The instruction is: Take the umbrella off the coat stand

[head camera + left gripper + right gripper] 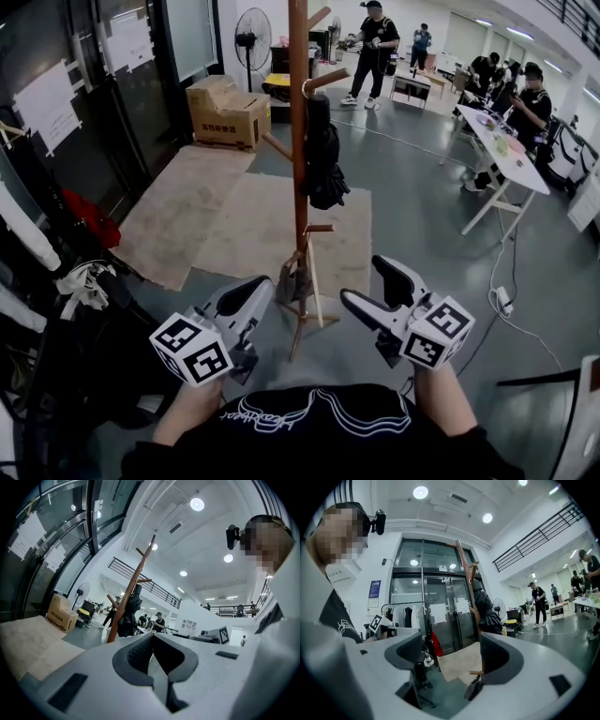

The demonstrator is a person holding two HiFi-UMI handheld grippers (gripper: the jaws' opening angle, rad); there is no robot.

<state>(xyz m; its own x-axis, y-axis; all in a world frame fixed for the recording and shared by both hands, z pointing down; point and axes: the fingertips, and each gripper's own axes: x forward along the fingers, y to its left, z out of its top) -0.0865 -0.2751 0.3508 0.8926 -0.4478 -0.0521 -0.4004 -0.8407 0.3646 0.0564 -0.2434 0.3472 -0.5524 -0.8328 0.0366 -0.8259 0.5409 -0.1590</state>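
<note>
Your left gripper has its jaws together, empty. The folded black umbrella hangs from the coat stand on an upper peg. It is probably light with slack fabric, so take the stiff hooked handle. Your right gripper gapes wide, empty.

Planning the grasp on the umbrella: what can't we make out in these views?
- umbrella handle on its peg: too small and dark, every view.
- coat stand top: cut off by head view's upper edge.
- dark item low on the stand: small in head view, partly behind the right gripper in its own view.
</note>
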